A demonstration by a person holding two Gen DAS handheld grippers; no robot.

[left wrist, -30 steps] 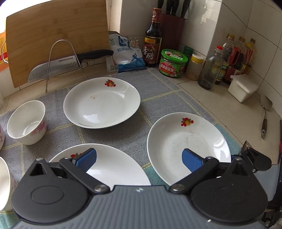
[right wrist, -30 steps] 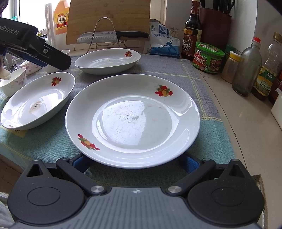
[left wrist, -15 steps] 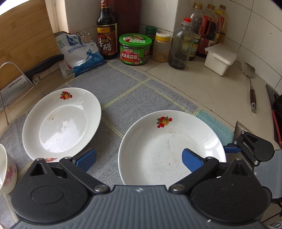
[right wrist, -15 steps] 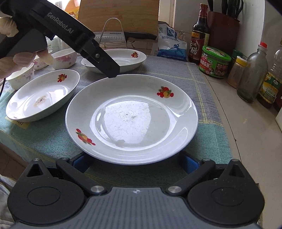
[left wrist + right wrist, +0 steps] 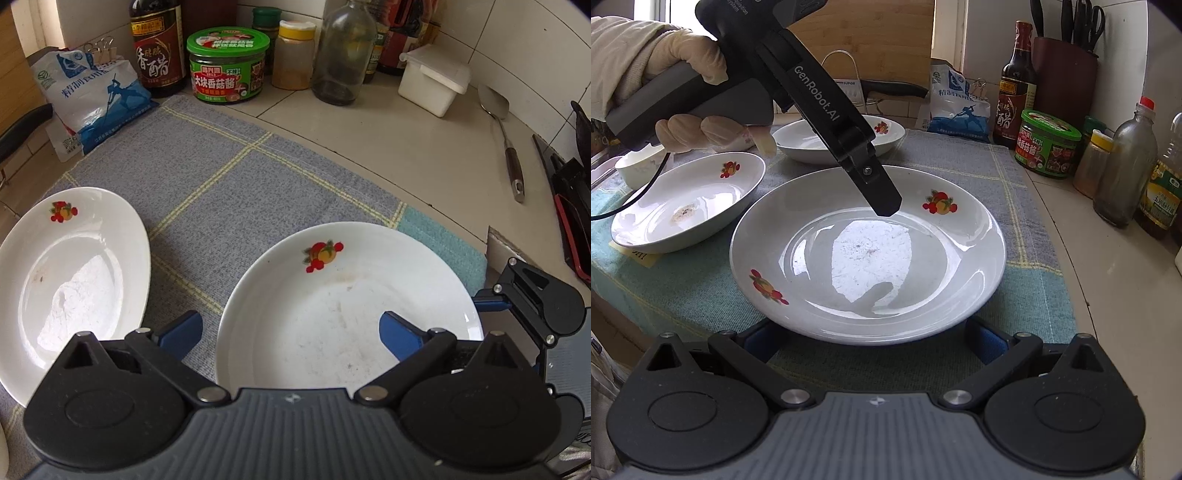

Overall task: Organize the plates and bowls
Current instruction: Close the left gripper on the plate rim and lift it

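1. The left gripper [image 5: 290, 330] is hovering with jaws spread wide over the near plate [image 5: 868, 254], gripping nothing.
2. The right gripper [image 5: 873, 341] is sitting released at that plate's near rim, at the cloth's [image 5: 1015, 177] near edge.
3. Another plate [image 5: 689, 201] is lying toward the cloth's left edge, a third [image 5: 820, 142] toward its far edge.

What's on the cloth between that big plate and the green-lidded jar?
Nothing: in the left wrist view only bare checked cloth lies between the big plate and the green-lidded jar.
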